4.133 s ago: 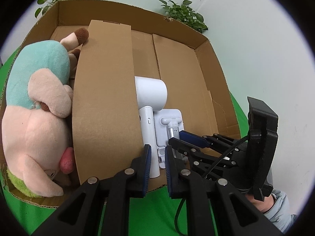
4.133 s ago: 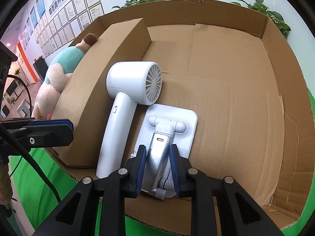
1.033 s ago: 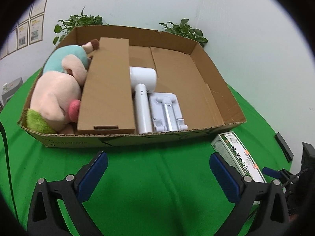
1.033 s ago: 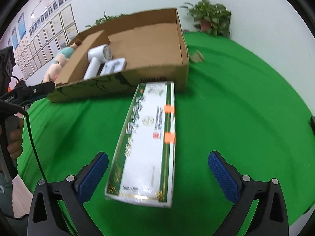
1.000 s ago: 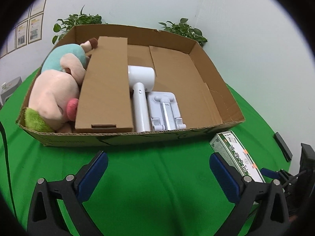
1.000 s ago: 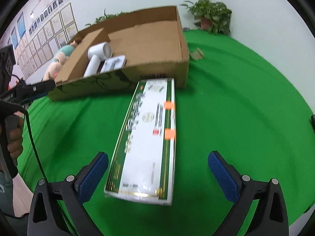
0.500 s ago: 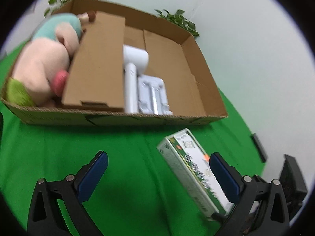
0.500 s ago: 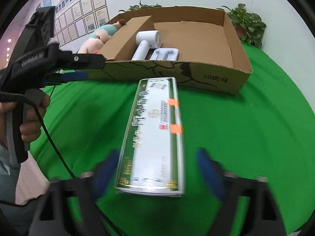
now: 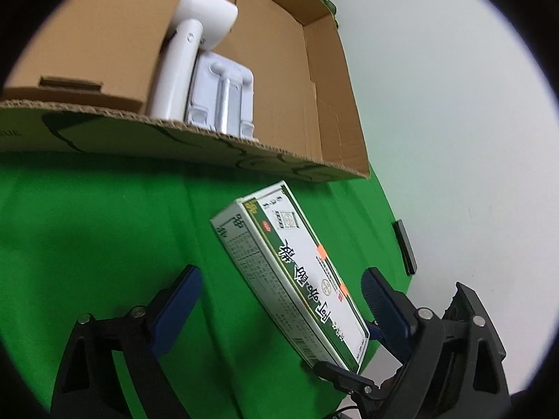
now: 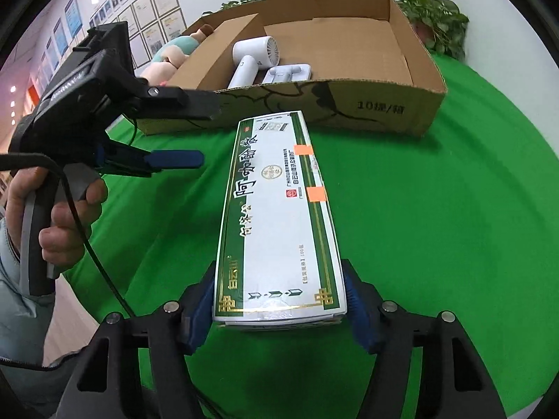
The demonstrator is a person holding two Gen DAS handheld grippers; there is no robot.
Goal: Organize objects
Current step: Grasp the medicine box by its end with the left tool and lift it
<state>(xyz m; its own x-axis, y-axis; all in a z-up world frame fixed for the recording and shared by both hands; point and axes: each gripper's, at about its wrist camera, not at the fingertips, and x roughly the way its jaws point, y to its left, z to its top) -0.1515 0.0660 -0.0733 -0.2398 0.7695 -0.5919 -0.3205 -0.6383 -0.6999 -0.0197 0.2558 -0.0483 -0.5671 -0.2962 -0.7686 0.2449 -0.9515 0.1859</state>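
A long white and green carton (image 10: 277,216) lies on the green cloth in front of the cardboard box (image 10: 384,104). My right gripper (image 10: 279,302) is shut on the carton's near end, one pad against each long side. The carton also shows in the left wrist view (image 9: 290,272), with the right gripper's fingers at its near end. My left gripper (image 9: 283,303) is open and empty, its pads astride the carton without touching it. In the right wrist view the left gripper (image 10: 181,132) hovers to the left of the carton.
The box holds a white hair dryer (image 10: 255,59), a white stand (image 10: 286,71), a brown cardboard divider (image 10: 216,49) and a plush toy (image 10: 167,59). A potted plant (image 10: 440,24) stands behind the box. A dark flat object (image 9: 405,246) lies near the cloth's edge.
My right gripper has closed from wide open onto the near end of the carton. My left gripper has swung right and lower, over the carton, still open.
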